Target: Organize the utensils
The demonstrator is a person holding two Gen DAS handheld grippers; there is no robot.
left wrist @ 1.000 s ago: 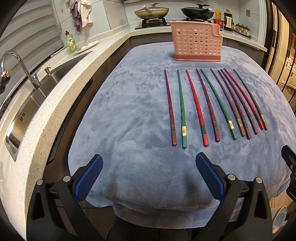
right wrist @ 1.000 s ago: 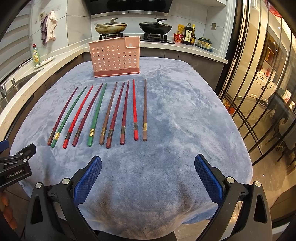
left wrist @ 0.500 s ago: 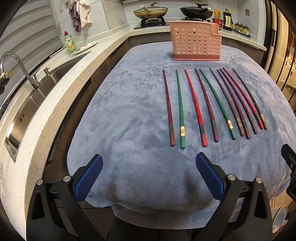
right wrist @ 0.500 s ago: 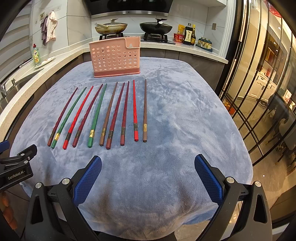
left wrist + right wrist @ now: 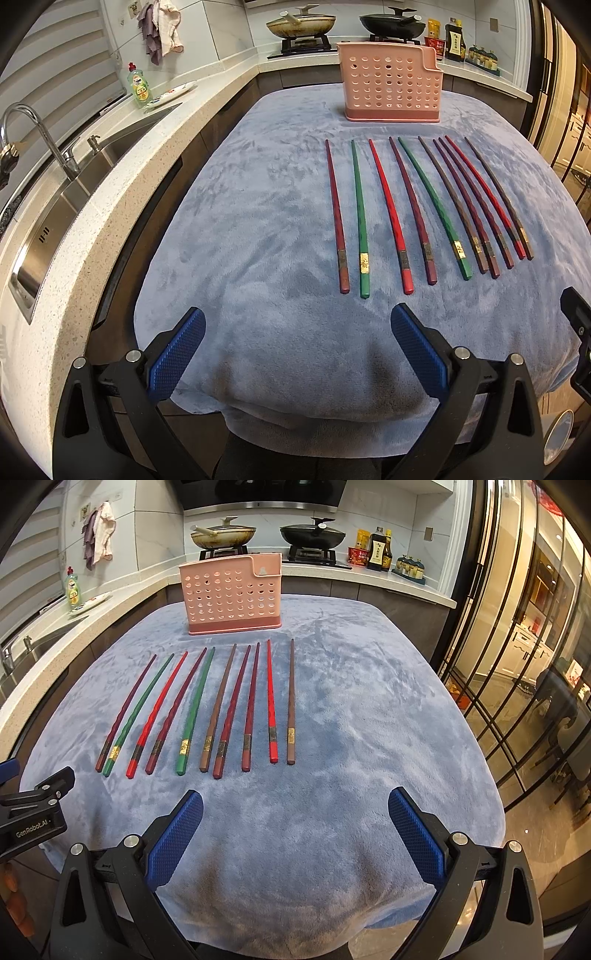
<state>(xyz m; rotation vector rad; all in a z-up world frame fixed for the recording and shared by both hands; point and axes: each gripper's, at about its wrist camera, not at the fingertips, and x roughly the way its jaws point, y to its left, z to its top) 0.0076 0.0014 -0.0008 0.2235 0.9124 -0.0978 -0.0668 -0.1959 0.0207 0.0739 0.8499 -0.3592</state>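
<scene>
1. Jaws of the left gripper (image 5: 297, 350) stand wide apart, blue pads bare, holding nothing; they hang over the near edge of the tabletop (image 5: 258, 229), short of the chopsticks.
2. Jaws of the right gripper (image 5: 295, 830) are likewise spread wide and hold nothing, over the same near edge.
3. Count: ten chopsticks (image 5: 195, 705) lie on the blue cloth in a single row, on the near side of the pink holder (image 5: 232, 594). By colour, as far as can be judged: two green, two bright red, the remaining six dark red or brown.
4. Count: one pink holder, perforated, standing upright at the far end of the cloth.
5. Orientation: each chopstick's long axis runs toward the holder, thin tip nearest it, thick banded end toward the grippers. The sticks lie roughly parallel, slightly fanned.
6. None of the chopsticks touches the holder; a strip of bare cloth separates the tips from its base.
7. Both grippers are clear of all ten chopsticks.
</scene>
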